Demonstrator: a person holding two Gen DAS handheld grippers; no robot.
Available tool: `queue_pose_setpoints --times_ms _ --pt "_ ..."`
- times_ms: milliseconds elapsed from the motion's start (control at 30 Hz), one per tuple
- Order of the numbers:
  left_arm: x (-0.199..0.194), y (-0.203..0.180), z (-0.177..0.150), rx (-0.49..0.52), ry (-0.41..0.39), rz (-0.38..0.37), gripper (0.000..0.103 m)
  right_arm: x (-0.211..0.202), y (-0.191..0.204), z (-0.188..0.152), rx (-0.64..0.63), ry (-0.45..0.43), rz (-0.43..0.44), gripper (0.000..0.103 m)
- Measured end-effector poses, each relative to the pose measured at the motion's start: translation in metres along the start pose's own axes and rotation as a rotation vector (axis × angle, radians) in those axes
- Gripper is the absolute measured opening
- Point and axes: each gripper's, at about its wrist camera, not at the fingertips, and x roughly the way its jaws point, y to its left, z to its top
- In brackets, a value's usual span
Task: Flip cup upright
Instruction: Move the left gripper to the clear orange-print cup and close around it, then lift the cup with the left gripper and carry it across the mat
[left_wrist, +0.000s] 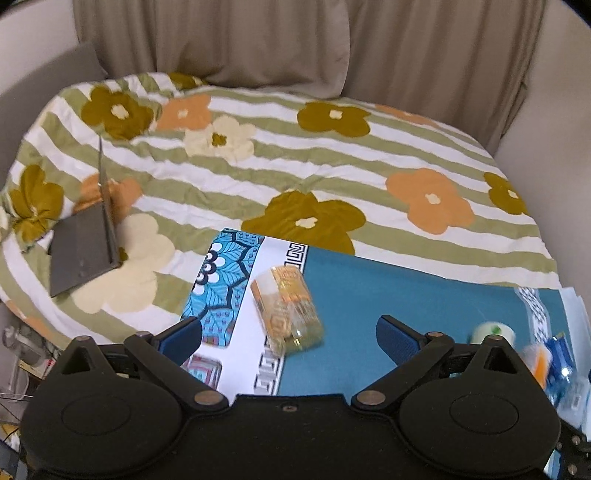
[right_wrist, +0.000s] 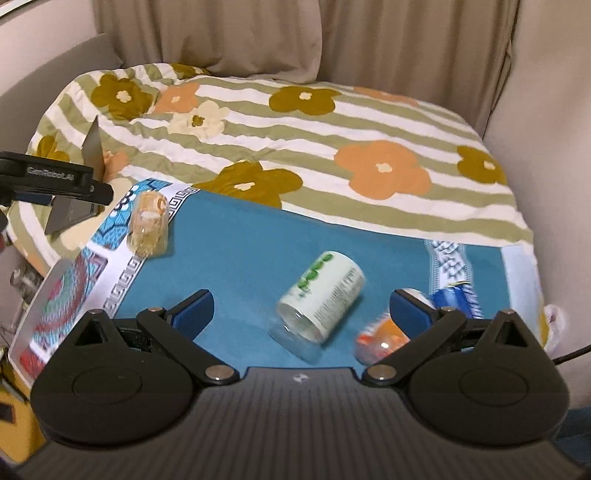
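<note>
Two cups lie on their sides on the teal mat (right_wrist: 236, 243): a clear one with orange-gold print (left_wrist: 286, 308) at the mat's patterned left border, and a white one with green print (right_wrist: 320, 300) near the mat's middle. In my left wrist view the orange-gold cup sits between and just ahead of the left tongs (left_wrist: 290, 328), its mouth toward the far side and its base toward me; the tongs are spread wide and grip nothing. In that view the white cup (left_wrist: 493, 332) is only a sliver behind the right finger.

My right wrist view shows the white cup in full, tilted, its clear end toward me, between the wide-open, empty right tongs (right_wrist: 301, 308). The orange-gold cup (right_wrist: 148, 224) appears there far to the left, with the left tool's black body beside it at the frame edge.

To the right lie an orange-and-clear object (right_wrist: 382, 339) and a blue package (right_wrist: 458, 299), both blurred. The mat rests on a bed with a flowered, green-striped quilt (left_wrist: 332, 162). A grey laptop (left_wrist: 86, 251) stands half open on the quilt, seen best from the left. Beige curtains (right_wrist: 369, 40) hang behind.
</note>
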Motion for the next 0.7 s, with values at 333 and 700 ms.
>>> queue_pose_setpoints --times_ms 333,700 --pt "0.098 0.025 0.032 -0.04 0.177 -0.083 0.094 0.057 0.027 0.029 0.066 0.069 -0.012 0.103" --pt "0.143 0.035 0.028 -0.078 0.315 -0.141 0.072 0.09 0.048 0.041 0.078 0.129 -0.014 0.103"
